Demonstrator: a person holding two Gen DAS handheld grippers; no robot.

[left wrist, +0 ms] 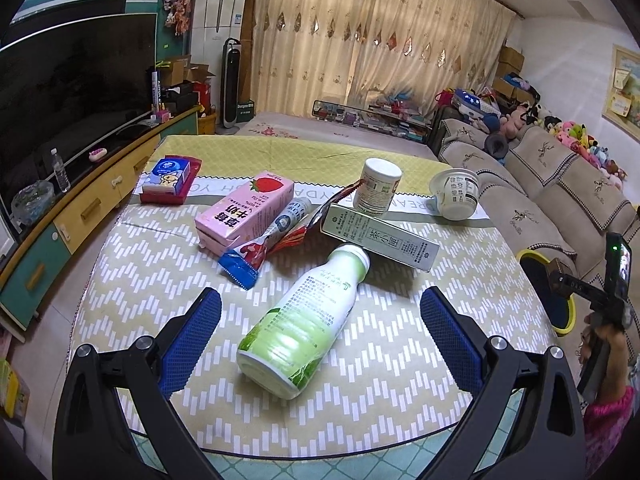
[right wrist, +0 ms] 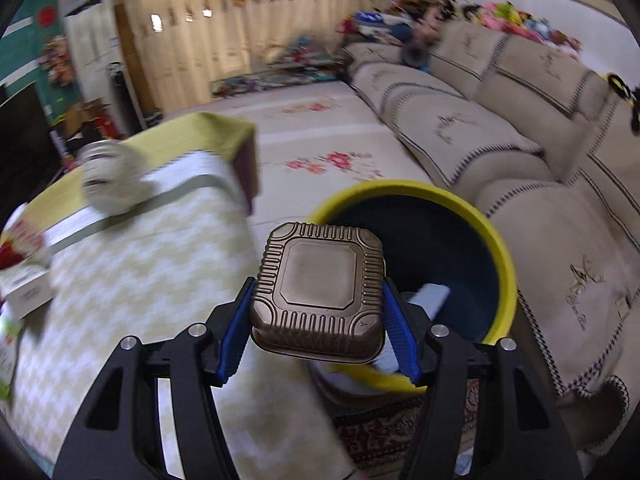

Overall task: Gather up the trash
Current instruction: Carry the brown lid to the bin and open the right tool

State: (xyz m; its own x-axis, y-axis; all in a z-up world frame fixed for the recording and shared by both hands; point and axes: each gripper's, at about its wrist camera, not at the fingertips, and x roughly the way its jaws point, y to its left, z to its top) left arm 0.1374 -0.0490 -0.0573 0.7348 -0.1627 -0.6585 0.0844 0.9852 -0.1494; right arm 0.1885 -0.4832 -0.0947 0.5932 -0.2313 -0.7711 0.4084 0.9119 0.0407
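My right gripper [right wrist: 319, 292] is shut on a brown ribbed plastic tray [right wrist: 320, 276], held upside down near the rim of a yellow bin [right wrist: 505, 264] with a dark inside and some white scraps. In the left wrist view my left gripper [left wrist: 320, 312] stands open on either side of a green-and-white bottle [left wrist: 304, 320] lying on the table, pads apart from it. Beyond it lie a white tea box [left wrist: 380, 238], a pink strawberry milk carton [left wrist: 244, 210], a blue-red wrapper [left wrist: 264, 244], a white jar [left wrist: 378, 186] and a white cup [left wrist: 456, 192].
The table [left wrist: 160, 264] has a yellow-white patterned cloth. A tissue pack in a red tray [left wrist: 168, 180] sits far left. The bin [left wrist: 548, 292] stands off the table's right edge, beside a beige sofa [right wrist: 500, 148]. A TV cabinet [left wrist: 80, 208] runs along the left.
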